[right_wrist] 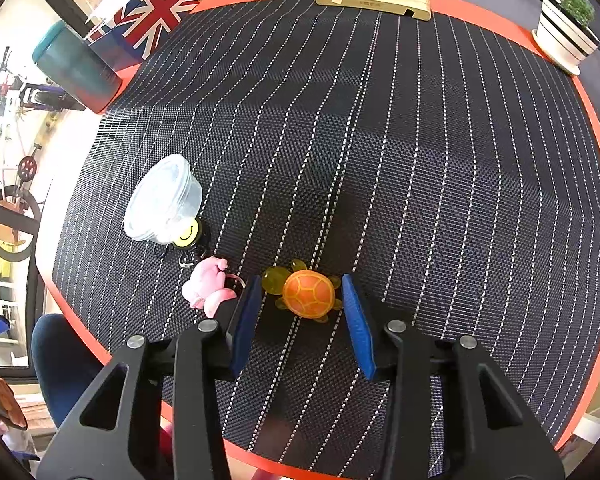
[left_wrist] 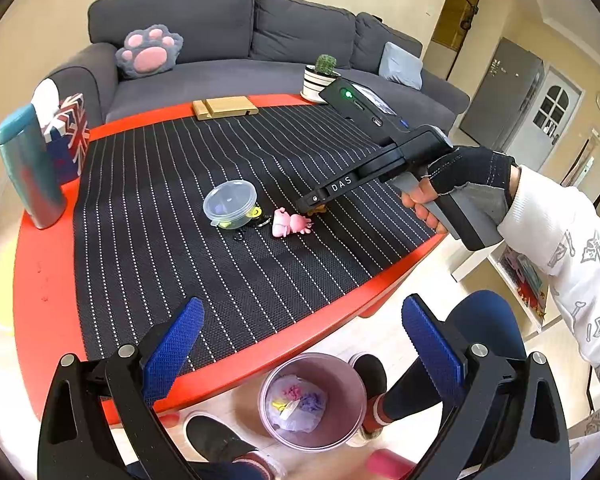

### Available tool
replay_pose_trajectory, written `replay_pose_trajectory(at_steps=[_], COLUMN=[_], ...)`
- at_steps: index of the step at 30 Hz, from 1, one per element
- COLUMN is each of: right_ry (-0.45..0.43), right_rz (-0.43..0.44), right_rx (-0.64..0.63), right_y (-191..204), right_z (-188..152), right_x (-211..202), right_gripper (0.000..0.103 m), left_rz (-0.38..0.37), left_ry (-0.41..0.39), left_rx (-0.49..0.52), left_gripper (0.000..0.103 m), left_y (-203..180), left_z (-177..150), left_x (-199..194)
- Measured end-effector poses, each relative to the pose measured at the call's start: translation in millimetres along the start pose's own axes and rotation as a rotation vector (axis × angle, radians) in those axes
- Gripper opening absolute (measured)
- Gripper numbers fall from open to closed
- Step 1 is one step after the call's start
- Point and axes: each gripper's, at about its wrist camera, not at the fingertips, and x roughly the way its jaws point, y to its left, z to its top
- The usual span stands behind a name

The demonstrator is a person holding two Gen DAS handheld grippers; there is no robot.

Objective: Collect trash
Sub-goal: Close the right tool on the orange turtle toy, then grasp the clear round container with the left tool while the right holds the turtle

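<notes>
An orange turtle toy [right_wrist: 309, 294] with yellow limbs lies on a black mat [right_wrist: 380, 160] striped with thin white dotted lines. The surface [left_wrist: 40, 280] is red; a pink toy [right_wrist: 206, 286] lies nearby

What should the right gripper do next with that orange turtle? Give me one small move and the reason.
Probably close the right gripper the rest of the way. The orange turtle lies on the mat between the blue pads, which flank it closely, the right one at its edge, but a firm pinch is not evident. Once it is gripped, lifting toward the bin beside the table makes sense.
</notes>
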Motion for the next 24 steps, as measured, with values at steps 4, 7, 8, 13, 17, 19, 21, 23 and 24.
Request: replay_pose_trajectory(at_steps=[4, 7, 8, 13, 17, 19, 21, 23, 24], right_ry=[-0.013, -0.028, -0.034, -0.059, -0.078, -0.085, -0.092, -0.096, -0.098], right_rz=[-0.005, -0.001, 0.0, 0.011, 0.015, 0.016, 0.015, 0.013, 0.012], right_rx=[0.0, 0.007, 0.009, 0.013, 0.009, 0.005, 0.003, 0.001, 0.0], right_y=[-1.9, -4.0, -5.0, -6.5, -5.7, -4.6, -4.7, -5.0, -5.3], right_z=[-3.9, -6.2, -7.0, -8.1, -8.1, -8.3, -9.3, -9.9, -10.2], right_x=[-3.6, -8.4, -10.6, -22.4, -30.9, -34.4, -38.3, -41.8, -43.4], right_gripper=[0.04, 0.04, 0.04, 0.04, 0.04, 0.04, 0.04, 0.04, 0.04], left_rz=[-0.001, -0.002, -0.001, 0.0, 0.002, 0.003, 0.008, 0.003, 0.003], left_ry=[0.002, 0.002, 0.003, 0.008, 0.021, 0.028, 0.037, 0.047, 0.054], left_rx=[0.0, -0.004, -0.004, -0.013, -0.019, -0.02, -0.026, -0.035, -0.039], left_gripper=[0.095, 0.095, 0.095, 0.095, 0.095, 0.095, 0.095, 0.095, 0.095], left_y=[1.7, 5.1, 6.7, 16.1, 23.8, 27.6, 32.8, 37.6, 39.8], left_z=[4.6, 9.3, 11.8, 24.9, 35.8, 42.0, 48.8, 56.4, 60.1], left_x=[5.0, 9.0, 10.9, 20.2, 29.2, 33.1, 38.1, 42.9, 45.6])
